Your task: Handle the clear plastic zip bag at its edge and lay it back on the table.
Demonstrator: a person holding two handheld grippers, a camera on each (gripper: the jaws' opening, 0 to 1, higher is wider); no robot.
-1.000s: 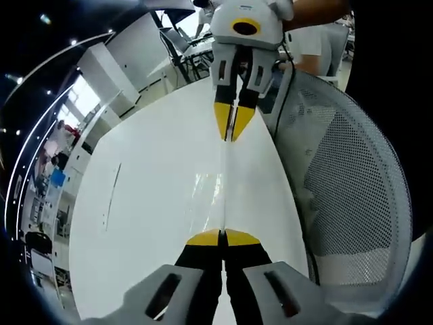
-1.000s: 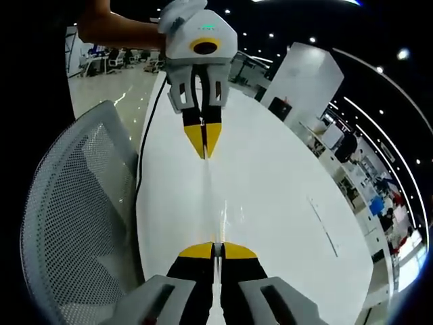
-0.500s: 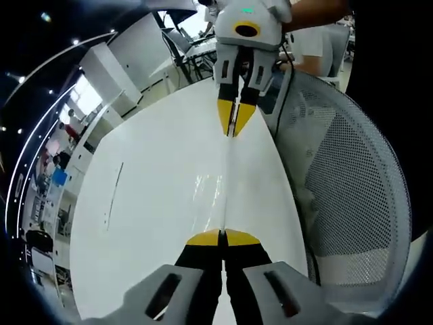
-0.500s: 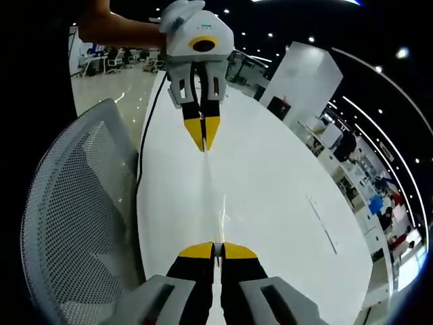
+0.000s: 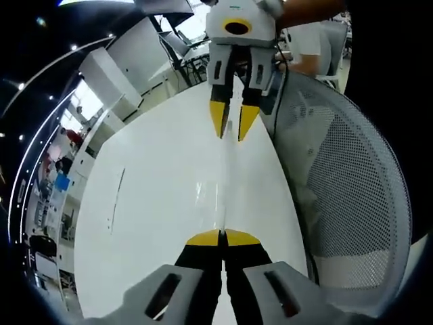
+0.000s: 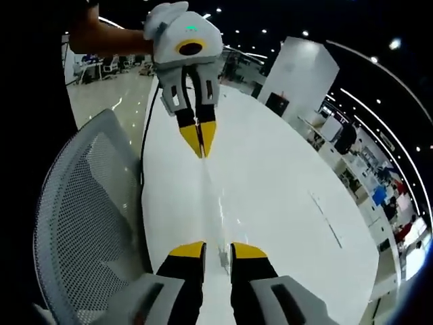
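Jaws of the right gripper stand parted off the bag's edge, while the left gripper pinches the opposite edge. With the bag stretched low over the table, release looks half done; the left must let go.

you're in a big open-plan office or lab hall. a long white table runs up the middle of both views, with a white mesh chair at the right of the left gripper view. more desks and dark chairs crowd the top centre there. white pillars and rows of ceiling spotlights fill the upper right of the right gripper view.
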